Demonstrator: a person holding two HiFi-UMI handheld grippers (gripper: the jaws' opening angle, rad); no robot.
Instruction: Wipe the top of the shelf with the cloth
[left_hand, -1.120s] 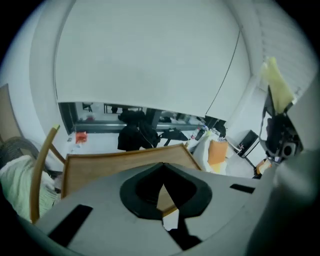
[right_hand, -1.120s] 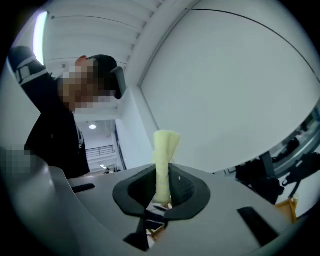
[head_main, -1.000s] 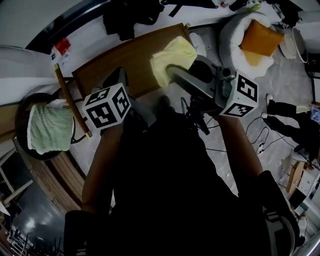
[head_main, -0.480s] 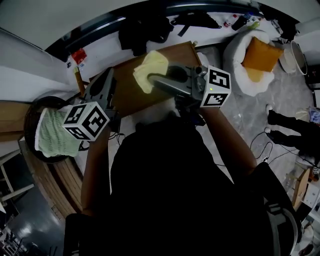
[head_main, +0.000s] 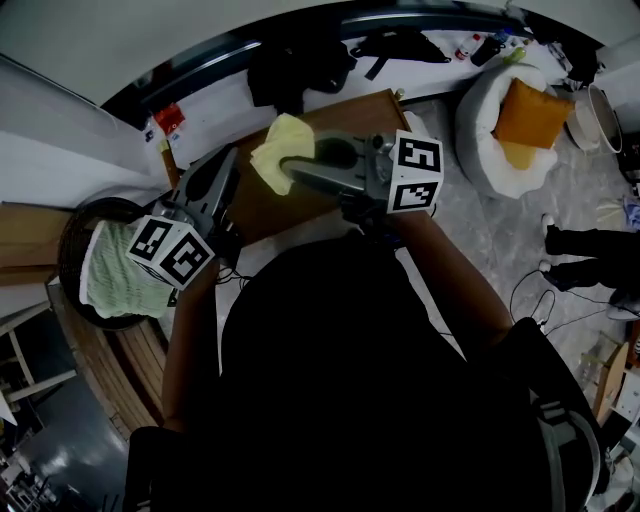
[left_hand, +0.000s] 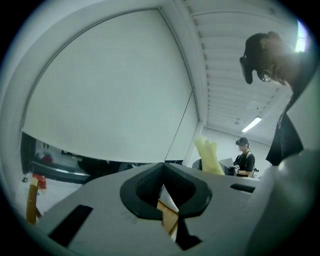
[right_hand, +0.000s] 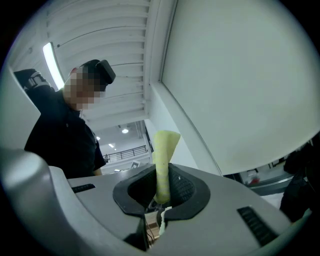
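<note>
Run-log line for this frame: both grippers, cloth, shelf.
right gripper: shut on yellow cloth | cloth: over wooden shelf top, contact unclear | left gripper: shut, empty

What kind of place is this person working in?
Probably a lab or studio hall with a mocked-up room: a brown wooden shelf, a white beanbag seat with an orange cushion, and a ceiling strip light above another person wearing a headset.

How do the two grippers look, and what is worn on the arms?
The left gripper and the right gripper have grey wedge-shaped bodies with dark-lined jaws. Each carries a white cube with black square markers. The person wears a black short-sleeved top.
</note>
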